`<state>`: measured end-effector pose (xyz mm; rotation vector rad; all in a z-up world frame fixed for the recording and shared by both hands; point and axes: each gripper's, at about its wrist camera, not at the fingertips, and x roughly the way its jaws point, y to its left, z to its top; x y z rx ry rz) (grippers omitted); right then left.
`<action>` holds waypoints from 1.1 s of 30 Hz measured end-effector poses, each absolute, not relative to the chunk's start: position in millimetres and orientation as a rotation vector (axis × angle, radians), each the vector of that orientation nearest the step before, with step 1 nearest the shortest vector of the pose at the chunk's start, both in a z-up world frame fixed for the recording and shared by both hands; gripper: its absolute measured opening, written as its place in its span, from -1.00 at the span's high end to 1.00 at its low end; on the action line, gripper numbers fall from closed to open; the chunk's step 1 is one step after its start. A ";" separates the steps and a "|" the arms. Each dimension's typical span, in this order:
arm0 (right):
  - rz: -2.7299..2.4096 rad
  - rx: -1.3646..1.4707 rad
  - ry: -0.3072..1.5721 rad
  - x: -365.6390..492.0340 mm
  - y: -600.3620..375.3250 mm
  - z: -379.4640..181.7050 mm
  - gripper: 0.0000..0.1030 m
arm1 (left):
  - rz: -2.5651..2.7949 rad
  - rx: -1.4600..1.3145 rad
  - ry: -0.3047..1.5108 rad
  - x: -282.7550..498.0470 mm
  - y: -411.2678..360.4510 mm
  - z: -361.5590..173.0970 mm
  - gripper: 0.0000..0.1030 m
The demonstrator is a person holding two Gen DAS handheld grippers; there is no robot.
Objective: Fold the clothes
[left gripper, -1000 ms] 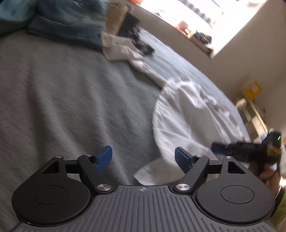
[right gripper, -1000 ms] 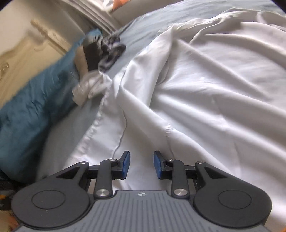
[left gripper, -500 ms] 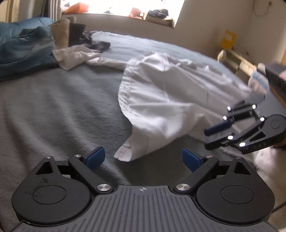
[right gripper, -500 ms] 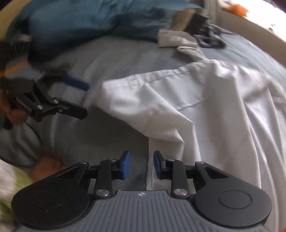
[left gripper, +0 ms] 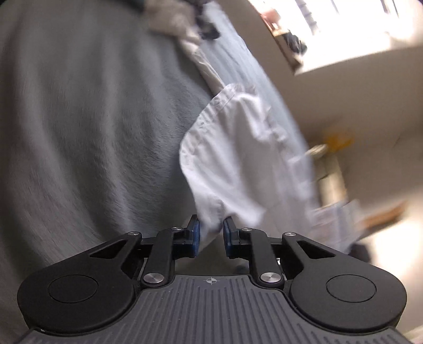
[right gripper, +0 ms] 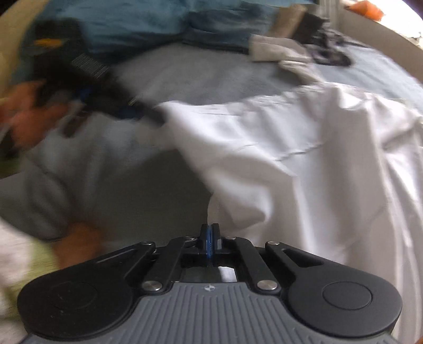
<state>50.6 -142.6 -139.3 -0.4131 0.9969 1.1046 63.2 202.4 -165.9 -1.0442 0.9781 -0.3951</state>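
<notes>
No legible brand, label or writing appears in either view; a small crosshair mark sits on each ribbed grey claw housing.

Left claw: the blue-padded fingers stand a narrow gap apart, with a bunched corner of the white woven cotton shirt between them. The fabric touches the left pad; contact at the right pad cannot be confirmed. In the right wrist view the left claw is motion-blurred and meets the shirt's left edge.

Right claw: the blue pads are pressed fully together. A fold of the white shirt descends to the fingertips; whether fabric is pinched between the pads cannot be determined.

Shirt location: spread and creased on the grey textured bed cover, partly raised at the near edge toward both claws.

Beyond the shirt: a teal blue duvet and a heap of dark and pale clothes at the far side of the bed.
</notes>
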 end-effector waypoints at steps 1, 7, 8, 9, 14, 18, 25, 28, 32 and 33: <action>1.136 -0.413 1.011 47.8 -142.7 -138.2 1.00 | -0.406 -1.120 0.976 63.8 210.5 -168.5 0.68; 1.243 -0.458 1.080 36.8 -134.7 -143.3 1.00 | -0.309 -1.199 1.051 56.9 224.3 -190.7 0.64; 1.251 -0.466 1.082 35.6 -133.4 -143.4 1.00 | -0.292 -1.161 1.054 54.2 222.6 -189.2 0.55; 1.249 -0.471 1.077 35.0 -133.2 -142.5 1.00 | -0.280 -1.112 1.051 51.6 220.4 -185.9 0.43; 1.138 -0.498 1.042 37.3 -135.0 -141.2 1.00 | -0.270 -0.912 1.023 40.2 208.5 -169.9 -0.23; 1.065 -0.487 1.002 39.3 -141.4 -138.1 1.00 | -0.335 -0.878 0.999 36.8 200.7 -163.7 -0.28; 0.978 -0.500 0.935 35.4 -143.8 -129.0 1.00 | -0.403 -1.091 1.030 47.0 205.2 -179.9 0.67; 1.041 -0.512 0.904 22.1 -137.1 -119.5 0.96 | -0.390 -1.201 1.010 50.5 216.1 -182.3 0.85; 1.109 -0.658 0.837 -5.4 -116.5 -123.7 0.65 | -0.348 -1.227 1.000 49.9 224.1 -180.3 0.88; 1.116 -0.707 0.823 -11.0 -110.3 -129.4 0.48 | -0.332 -1.195 0.999 48.5 223.9 -177.3 0.88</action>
